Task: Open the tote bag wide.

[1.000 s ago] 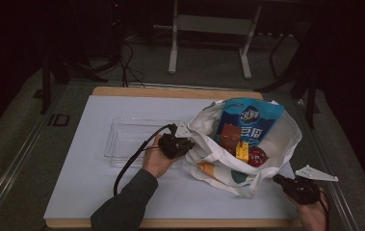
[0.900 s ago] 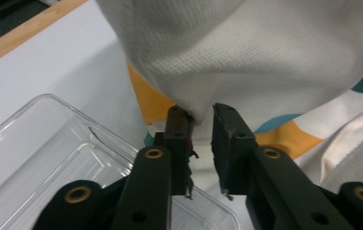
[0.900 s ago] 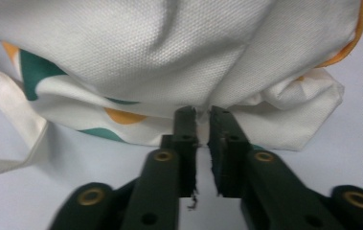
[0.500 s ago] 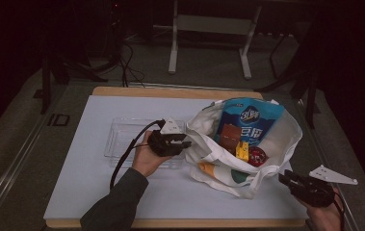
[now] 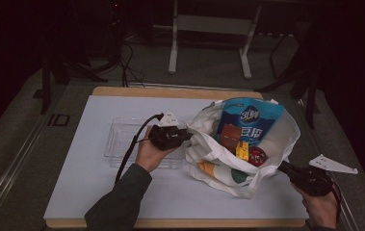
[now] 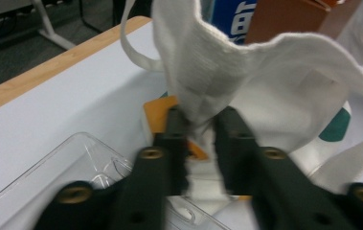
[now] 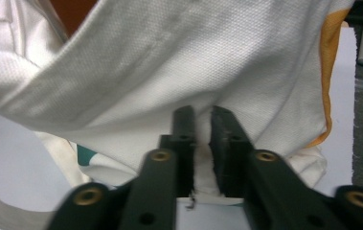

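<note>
Pinching the white tote bag (image 5: 247, 144) from opposite rims: left gripper (image 5: 182, 137) nearly shut on cloth (image 6: 203, 110) at its near-left edge, right gripper (image 5: 286, 169) nearly shut on cloth (image 7: 203, 139) at the front-right corner. Bag mouth stretching between both, snacks (image 5: 240, 144) lying inside.

Clear plastic tray (image 5: 122, 144), under and behind the left claw (image 5: 188, 136); white table mat (image 5: 88, 192) with wooden edge (image 5: 170, 91) beneath both claws; blue snack packet (image 5: 250, 120), brown box (image 5: 230, 134), yellow pack (image 5: 242, 150) and red item (image 5: 257, 155), possibly a sweet wrapper, between the left claw and right claw (image 5: 283, 167); metal stand (image 5: 173, 43) far beyond both
</note>
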Demonstrator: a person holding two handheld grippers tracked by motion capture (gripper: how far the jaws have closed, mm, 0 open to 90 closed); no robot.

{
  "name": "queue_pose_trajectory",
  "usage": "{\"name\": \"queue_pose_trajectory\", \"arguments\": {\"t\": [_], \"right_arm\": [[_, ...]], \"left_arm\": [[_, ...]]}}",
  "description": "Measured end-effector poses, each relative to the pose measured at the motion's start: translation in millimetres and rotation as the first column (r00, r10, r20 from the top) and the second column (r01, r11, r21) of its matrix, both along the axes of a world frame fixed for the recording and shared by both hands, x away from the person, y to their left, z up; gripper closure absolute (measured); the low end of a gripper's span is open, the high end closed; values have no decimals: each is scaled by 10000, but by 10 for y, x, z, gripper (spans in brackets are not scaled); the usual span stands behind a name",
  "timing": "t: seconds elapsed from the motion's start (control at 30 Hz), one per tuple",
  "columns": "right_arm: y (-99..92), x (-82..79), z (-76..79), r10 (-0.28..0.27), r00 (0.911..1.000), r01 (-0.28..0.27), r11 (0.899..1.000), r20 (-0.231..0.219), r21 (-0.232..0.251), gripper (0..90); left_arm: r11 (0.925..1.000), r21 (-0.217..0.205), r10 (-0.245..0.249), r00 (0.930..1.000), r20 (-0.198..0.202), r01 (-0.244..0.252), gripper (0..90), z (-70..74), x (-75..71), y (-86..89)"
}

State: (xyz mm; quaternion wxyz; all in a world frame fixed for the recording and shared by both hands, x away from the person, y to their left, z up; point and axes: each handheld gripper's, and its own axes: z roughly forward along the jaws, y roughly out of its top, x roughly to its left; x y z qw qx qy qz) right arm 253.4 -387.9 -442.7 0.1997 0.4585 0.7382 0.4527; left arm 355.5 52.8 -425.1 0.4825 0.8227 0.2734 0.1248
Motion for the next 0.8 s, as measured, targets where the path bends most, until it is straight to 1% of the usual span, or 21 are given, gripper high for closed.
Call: {"name": "queue_pose_trajectory", "arguments": {"t": [0.03, 0.07, 0.17, 0.23, 0.3, 0.37, 0.4, 0.43, 0.47, 0.53, 0.57, 0.6, 0.63, 0.67, 0.7, 0.73, 0.77, 0.8], "right_arm": [[7, 5, -3, -54, 10000, 54, 10000, -32, 16, 888], [15, 13, -8, -78, 10000, 78, 10000, -37, -36, 900], [46, 26, -18, -50, 10000, 49, 9997, -68, -230, 900], [52, 25, -22, -45, 10000, 43, 9996, -73, -283, 900], [61, 18, -48, -135, 9998, 127, 9986, -161, -517, 900], [66, 18, -82, -183, 9995, 164, 9974, -276, -698, 900], [66, 18, -82, -183, 9995, 164, 9974, -276, -698, 900], [73, 27, -129, -269, 9987, 234, 9966, -431, -793, 900], [73, 27, -129, -269, 9987, 234, 9966, -431, -793, 900], [77, 51, -215, -309, 9975, 255, 9963, -639, -824, 900], [77, 51, -215, -309, 9975, 255, 9963, -639, -824, 900], [83, 73, -283, -389, 9956, 302, 9945, -856, -1006, 900], [83, 73, -283, -389, 9956, 302, 9945, -856, -1006, 900], [88, 82, -312, -442, 9946, 338, 9934, -940, -1093, 900], [94, 105, -375, -541, 9920, 393, 9909, -1141, -1285, 900], [92, 115, -408, -565, 9906, 401, 9907, -1243, -1302, 900], [83, 135, -477, -596, 9881, 441, 9930, -1418, -1098, 900], [81, 141, -497, -612, 9871, 462, 9936, -1479, -1027, 900]], "left_arm": [[10000, 0, 0, 10000, 0, 0, 846, 0, 0, 0], [10000, 2, -12, 10000, 24, 12, 855, -1, 1, -8], [10000, 76, -8, 10000, 79, 7, 863, 4, -12, -33], [9998, 208, -27, 10000, 74, 25, 864, 1, -17, -40], [9990, 448, -22, 10000, 26, 21, 866, -30, -14, -66], [9988, 495, 2, 10000, -20, -1, 867, -45, -12, -79], [9983, 583, 3, 10000, -83, 2, 867, -61, -8, -94], [9967, 811, 35, 9999, -162, -22, 868, -103, 0, -133], [9967, 811, 35, 9999, -162, -22, 868, -103, 0, -133], [9942, 1074, 60, 9996, -274, -30, 868, -149, 11, -172], [9932, 1165, 54, 9993, -360, -11, 868, -173, 20, -189], [9922, 1248, 50, 9990, -434, 4, 868, -197, 27, -206], [9911, 1328, 73, 9989, -473, -9, 868, -217, 32, -220], [9880, 1541, 146, 9985, -533, -62, 868, -248, 46, -239], [9873, 1590, 175, 9980, -600, -77, 869, -262, 55, -244], [9863, 1646, 172, 9974, -702, -54, 869, -280, 68, -249], [9831, 1829, 186, 9966, -809, -35, 868, -311, 85, -269], [9820, 1886, 180, 9963, -843, -18, 869, -321, 89, -280]]}}
